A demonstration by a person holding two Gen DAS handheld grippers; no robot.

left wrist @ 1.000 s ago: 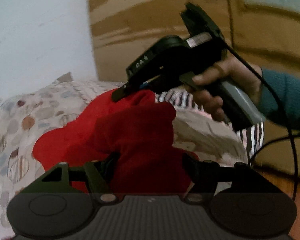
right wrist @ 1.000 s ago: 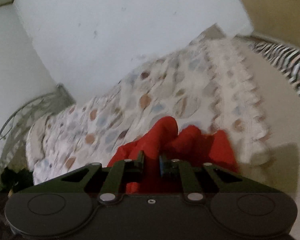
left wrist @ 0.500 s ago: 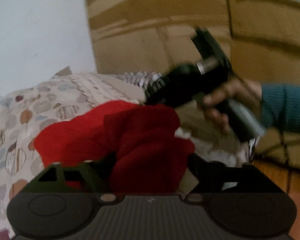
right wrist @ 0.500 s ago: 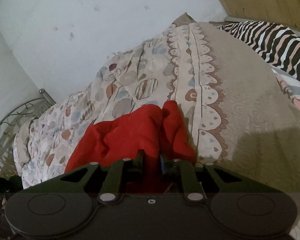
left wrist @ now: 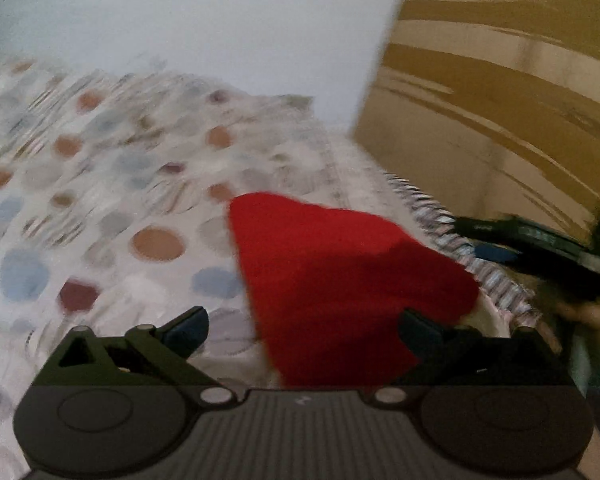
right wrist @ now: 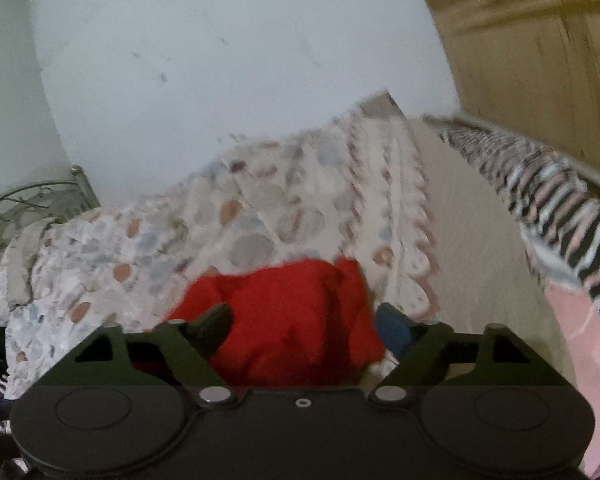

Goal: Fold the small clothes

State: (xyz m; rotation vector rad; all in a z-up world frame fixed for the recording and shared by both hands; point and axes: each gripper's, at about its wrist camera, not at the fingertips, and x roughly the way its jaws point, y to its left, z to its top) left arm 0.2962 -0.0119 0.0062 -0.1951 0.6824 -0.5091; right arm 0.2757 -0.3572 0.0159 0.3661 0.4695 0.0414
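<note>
Left wrist view: blurred red garment (left wrist: 340, 280), bedspread (left wrist: 100, 200).

red garment (left wrist: 340, 280); spotted pastel bedspread (left wrist: 100, 200); zebra-striped cloth (right wrist: 560, 208); black tongs (right wrist: 302, 330).

A small red garment (left wrist: 340, 280) — soft, bunched into a rough folded heap — lies on the spotted bedspread (left wrist: 100, 200), near its scalloped border.

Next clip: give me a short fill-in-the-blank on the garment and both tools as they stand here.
1. The garment on the bed is coloured ____.
2. It lies on a bedspread printed with ____.
3. Both the left tool and the right tool are opening, their pads ____ the cloth.

Missing words: red; dots; off
</note>
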